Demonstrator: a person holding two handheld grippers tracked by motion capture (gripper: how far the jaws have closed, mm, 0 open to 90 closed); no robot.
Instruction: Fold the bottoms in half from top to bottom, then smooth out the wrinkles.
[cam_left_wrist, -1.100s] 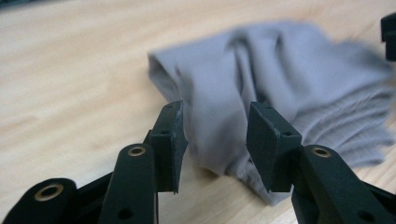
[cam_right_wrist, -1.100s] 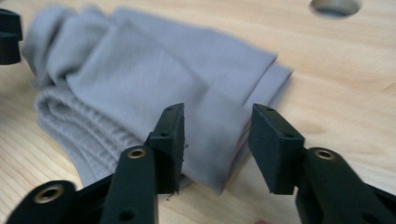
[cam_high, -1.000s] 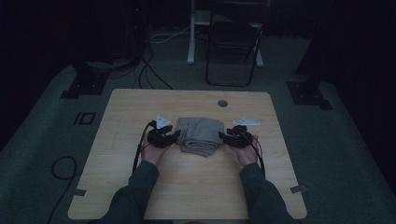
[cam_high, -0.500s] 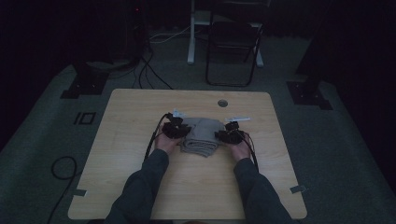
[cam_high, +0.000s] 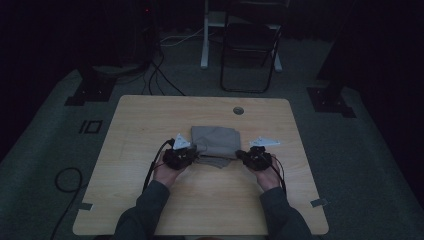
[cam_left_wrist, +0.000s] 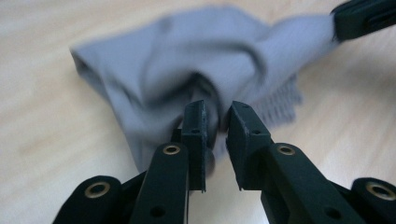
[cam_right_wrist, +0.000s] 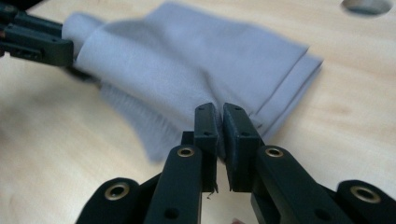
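A folded grey cloth (cam_high: 215, 140) lies mid-table. My left gripper (cam_high: 192, 157) is at its near left corner and my right gripper (cam_high: 242, 156) at its near right corner, with the near edge stretched between them. In the left gripper view the jaws (cam_left_wrist: 217, 112) have just been closing and pinch a bunched fold of the cloth (cam_left_wrist: 187, 60). The right gripper's jaws (cam_right_wrist: 219, 112) have also just been closing and stand almost together on the layered edge of the cloth (cam_right_wrist: 196, 60). Each gripper view shows the other gripper holding the far corner: the right (cam_left_wrist: 364, 18) and the left (cam_right_wrist: 37, 42).
The wooden table (cam_high: 150, 115) has a round cable hole (cam_high: 238, 110) behind the cloth. A folding chair (cam_high: 250, 45) stands on the floor beyond the table, and cables (cam_high: 65, 180) lie to the left. The room is dark.
Both grippers came in from the cloth's sides, closed on it, then drew back toward the person. The near edge now runs taut between them.
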